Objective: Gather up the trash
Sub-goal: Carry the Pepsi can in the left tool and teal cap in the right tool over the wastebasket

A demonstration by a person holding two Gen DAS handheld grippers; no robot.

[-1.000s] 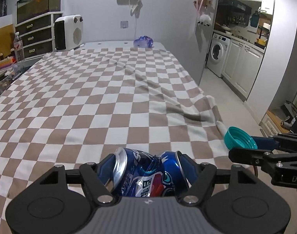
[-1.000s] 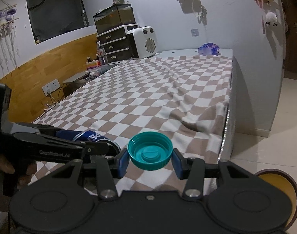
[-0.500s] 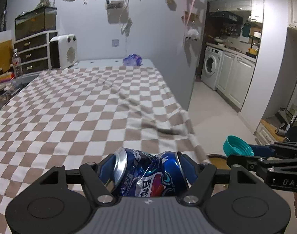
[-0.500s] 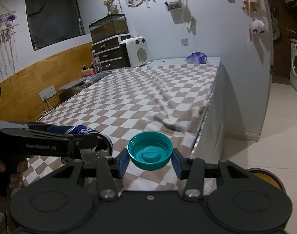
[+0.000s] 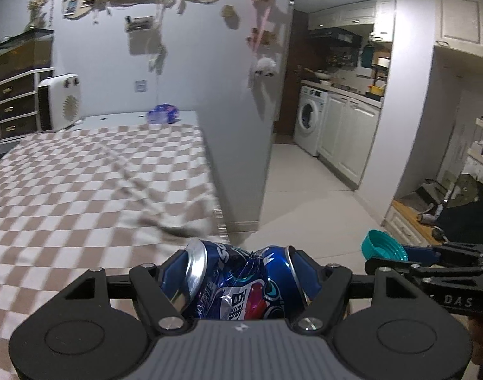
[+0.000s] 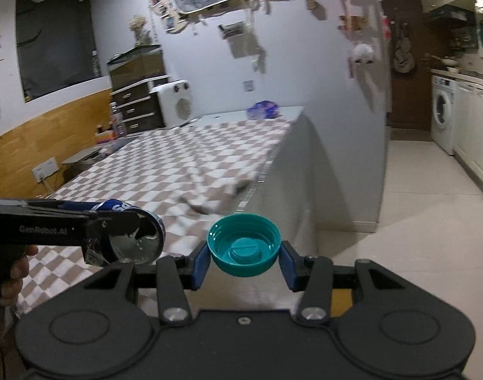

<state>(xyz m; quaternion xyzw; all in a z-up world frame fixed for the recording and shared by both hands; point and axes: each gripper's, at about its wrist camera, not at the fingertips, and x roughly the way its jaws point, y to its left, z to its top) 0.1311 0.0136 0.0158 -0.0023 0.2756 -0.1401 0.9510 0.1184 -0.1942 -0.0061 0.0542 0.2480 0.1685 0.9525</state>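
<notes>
My left gripper (image 5: pixel 241 272) is shut on a crushed blue soda can (image 5: pixel 238 285), held in the air past the near right corner of the checkered table. The can also shows in the right wrist view (image 6: pixel 130 237), at the left. My right gripper (image 6: pixel 244 258) is shut on a teal bottle cap (image 6: pixel 244 248), open side up, held over the floor beside the table. The cap also shows in the left wrist view (image 5: pixel 384 250), at the right.
A table with a brown-and-white checkered cloth (image 5: pixel 83 183) lies left. A purple bag (image 5: pixel 162 113) and a white heater (image 5: pixel 59 99) stand at its far end. A wall corner (image 5: pixel 266 126) stands beyond the table. A tiled floor (image 6: pixel 415 221) leads to a washing machine (image 5: pixel 309 123).
Both grippers have lifted and swung right, off the table edge toward the floor. The can and the cap stay gripped.
</notes>
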